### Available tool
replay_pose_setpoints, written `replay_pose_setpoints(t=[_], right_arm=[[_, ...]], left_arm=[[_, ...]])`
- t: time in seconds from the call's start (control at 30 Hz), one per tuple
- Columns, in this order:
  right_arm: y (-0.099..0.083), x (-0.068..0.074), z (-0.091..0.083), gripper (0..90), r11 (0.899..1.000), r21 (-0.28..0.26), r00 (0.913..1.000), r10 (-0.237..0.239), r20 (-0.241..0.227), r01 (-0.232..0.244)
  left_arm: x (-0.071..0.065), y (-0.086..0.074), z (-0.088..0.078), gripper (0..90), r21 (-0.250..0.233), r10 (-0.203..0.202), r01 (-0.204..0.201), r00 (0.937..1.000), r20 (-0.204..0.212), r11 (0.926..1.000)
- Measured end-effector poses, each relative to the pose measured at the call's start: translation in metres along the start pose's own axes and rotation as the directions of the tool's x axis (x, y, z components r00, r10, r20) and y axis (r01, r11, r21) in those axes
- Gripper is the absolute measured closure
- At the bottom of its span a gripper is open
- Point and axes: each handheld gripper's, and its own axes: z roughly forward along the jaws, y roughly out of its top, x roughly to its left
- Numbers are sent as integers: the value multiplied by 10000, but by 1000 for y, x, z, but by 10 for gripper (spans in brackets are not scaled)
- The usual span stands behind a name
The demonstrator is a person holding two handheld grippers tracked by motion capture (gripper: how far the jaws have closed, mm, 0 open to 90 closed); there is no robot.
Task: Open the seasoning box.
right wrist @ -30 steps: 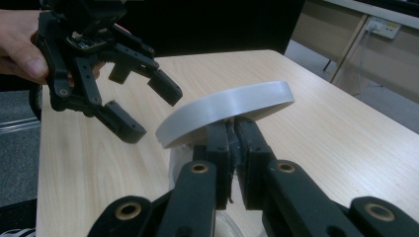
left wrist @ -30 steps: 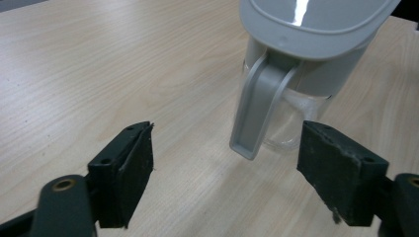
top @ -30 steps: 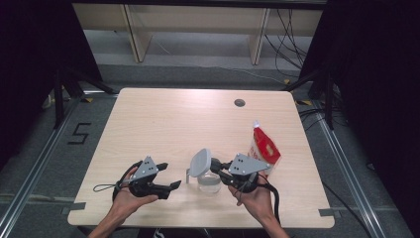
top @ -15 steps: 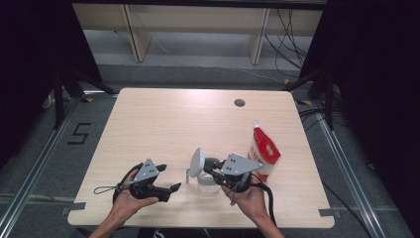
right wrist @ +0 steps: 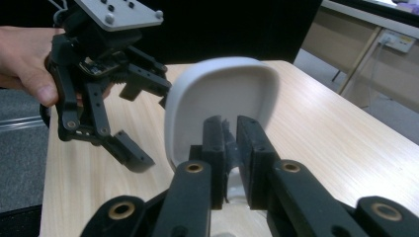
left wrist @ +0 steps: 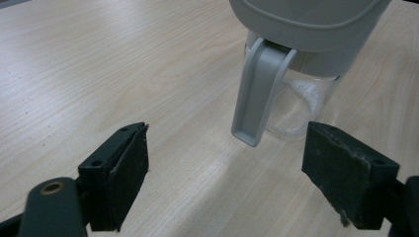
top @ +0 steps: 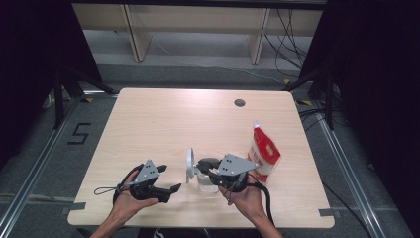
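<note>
A small clear jar (top: 207,182) with a grey hinged lid (top: 190,163) stands near the table's front edge. The lid is swung up and stands almost edge-on. My right gripper (top: 202,166) is shut on the lid's edge; in the right gripper view the pale lid (right wrist: 222,98) rises just beyond the gripper (right wrist: 230,143), whose jaws have just eased apart a little with the lid's tab still between them. My left gripper (top: 168,179) is open just left of the jar. In the left gripper view, it (left wrist: 225,173) faces the jar (left wrist: 301,106) and the lid's hanging latch (left wrist: 257,94) without touching them.
A red and white pouch (top: 262,153) stands upright right of the jar, close behind the right hand. The light wooden table (top: 198,119) has a dark cable hole (top: 239,102) at the back. Cables trail off both grippers toward the front edge.
The lid has swung from a tilted position to nearly upright, pushed leftward by the right gripper. The left gripper has stayed where it was.
</note>
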Motion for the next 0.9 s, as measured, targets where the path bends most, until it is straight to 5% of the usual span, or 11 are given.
replay_pose_setpoints(t=[0.23,0.43,0.63,0.9], right_arm=[[-15,-10,-20,669,9990,-72,9976,438,534,-435],[-30,-14,-35,442,9970,-98,9905,779,1129,-773],[-47,-16,-46,378,9915,-140,9799,1301,1509,-1294],[-60,-15,-63,324,9844,-36,9725,1742,1545,-1757]], left_arm=[[-1,-1,0,175,66,147,-147,9999,5,9999],[-3,-2,-1,162,35,-307,307,9994,126,9995],[-7,0,-1,162,28,55,-55,9996,287,10000],[-10,0,1,162,57,-314,313,9991,267,9995]])
